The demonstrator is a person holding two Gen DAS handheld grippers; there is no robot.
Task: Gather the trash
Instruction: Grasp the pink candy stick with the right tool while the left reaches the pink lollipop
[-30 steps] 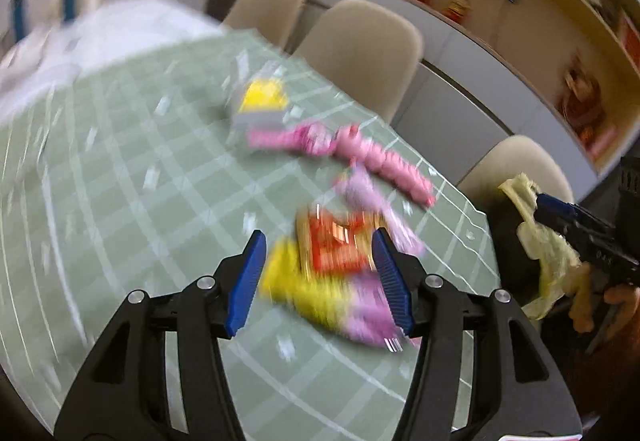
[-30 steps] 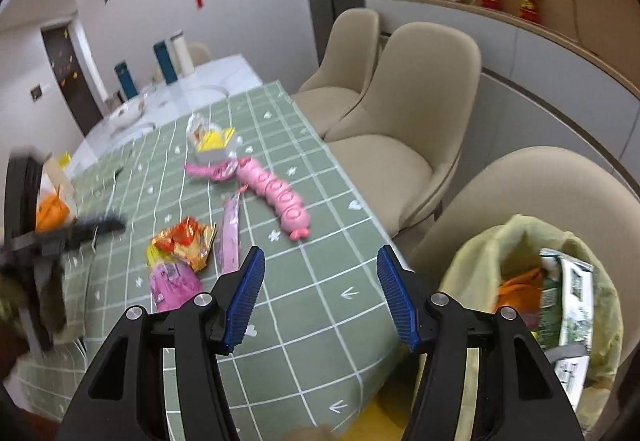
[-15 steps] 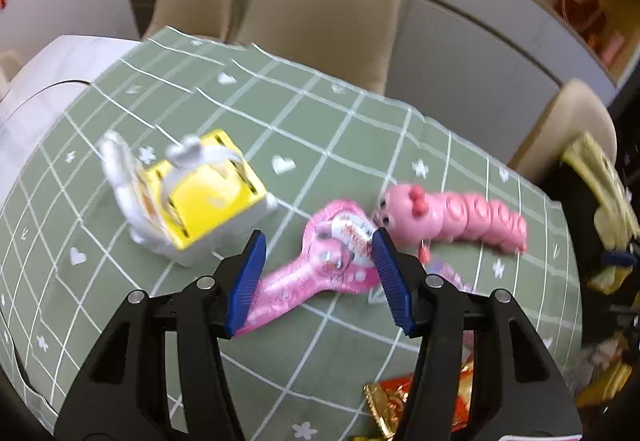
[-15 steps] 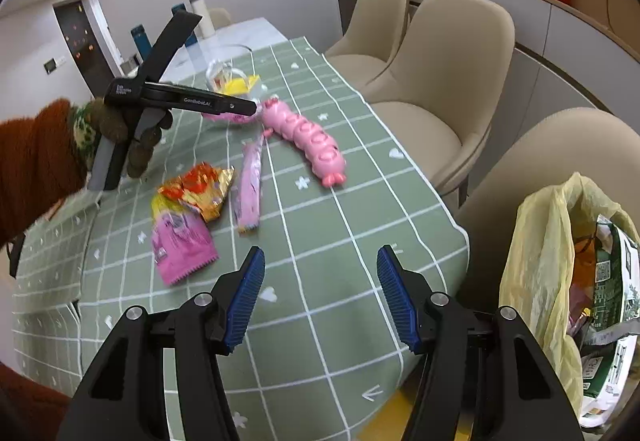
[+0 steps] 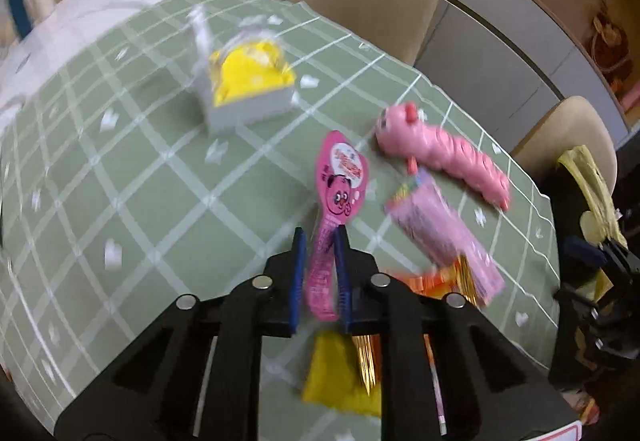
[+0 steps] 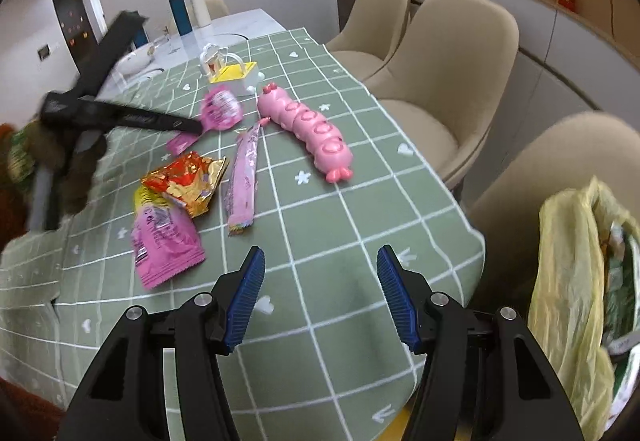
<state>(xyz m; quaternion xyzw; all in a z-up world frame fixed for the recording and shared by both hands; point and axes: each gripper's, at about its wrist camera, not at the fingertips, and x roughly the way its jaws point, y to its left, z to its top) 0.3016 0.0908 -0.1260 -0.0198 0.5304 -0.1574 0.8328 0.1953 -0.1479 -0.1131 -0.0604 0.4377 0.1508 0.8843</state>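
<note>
The left gripper (image 5: 320, 237) has just been closing its jaws, and they now pinch the narrow tail of a glossy pink lollipop-shaped wrapper (image 5: 340, 177) printed with a cartoon face on its round head. The wrapper lies on the green checked cloth of the counter (image 5: 140, 201); its long axis runs from the jaws away to the far side, round head farthest out. The tail end near the camera sits between the blue pads (image 5: 298, 273), partly covered by them, and motion blur softens the print.

Right of it lie a long pale-pink sachet (image 5: 440, 233), a red-and-gold foil packet (image 6: 184, 181) and a yellow-and-pink pouch (image 6: 164, 237), the last two largely hidden behind the gripper in the left wrist view. A pink plastic caterpillar toy (image 5: 444, 157) lies farther right, a yellow-and-white box toy (image 5: 248, 85) farther away.

The right gripper (image 6: 320, 297) has its jaws spread wide with nothing between them, above the near counter edge. A yellow plastic bag (image 6: 568, 281) hangs at right, cut off by the frame.
</note>
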